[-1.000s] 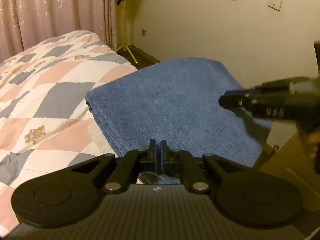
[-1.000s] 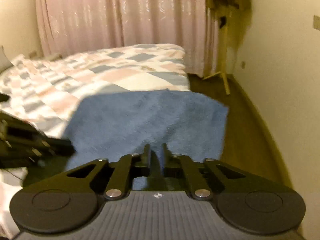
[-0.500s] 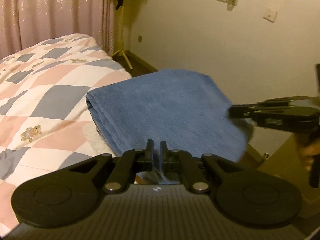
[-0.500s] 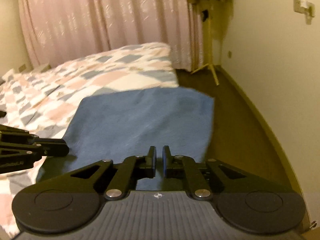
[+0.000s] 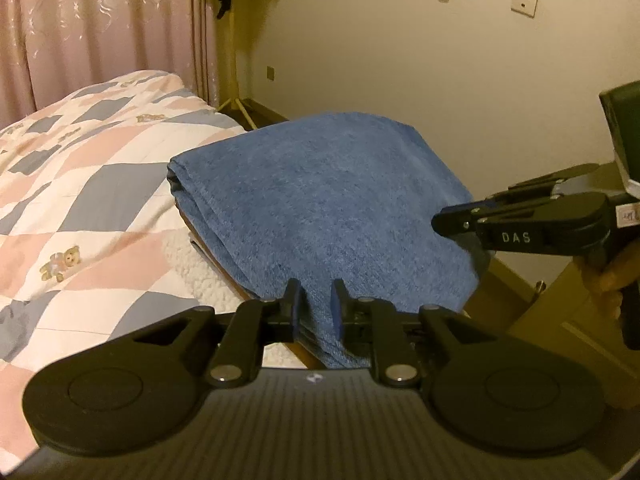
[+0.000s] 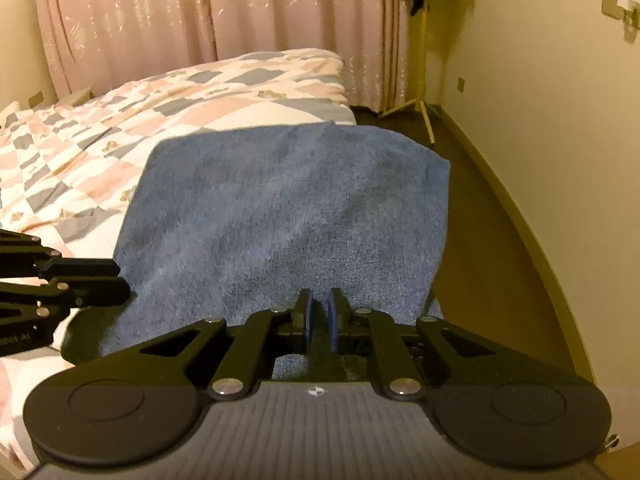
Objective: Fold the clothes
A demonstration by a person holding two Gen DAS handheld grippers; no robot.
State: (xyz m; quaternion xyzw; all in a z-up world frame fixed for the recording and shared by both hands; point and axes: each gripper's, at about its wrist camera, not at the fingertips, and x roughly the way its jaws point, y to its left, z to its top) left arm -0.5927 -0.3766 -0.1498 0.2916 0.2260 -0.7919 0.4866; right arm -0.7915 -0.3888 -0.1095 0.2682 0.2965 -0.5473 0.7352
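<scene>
Folded blue towel (image 5: 320,216) fills mid-frame, on the bed's (image 5: 100,184) corner. Left gripper (image 5: 316,312) slightly parted around its near edge — right gripper (image 6: 318,320) nearly closed on the near hem. Keep both edges level.

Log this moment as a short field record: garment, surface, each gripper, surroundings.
garment: blue cloth, folded in layers, lying at the bed's edge
surface: bed with checked quilt
left gripper: jaws parted, cloth's near edge between them
right gripper: jaws nearly closed over the cloth's near edge; grip cannot be confirmed
surroundings: pink curtain, wooden stand, cream wall
</scene>
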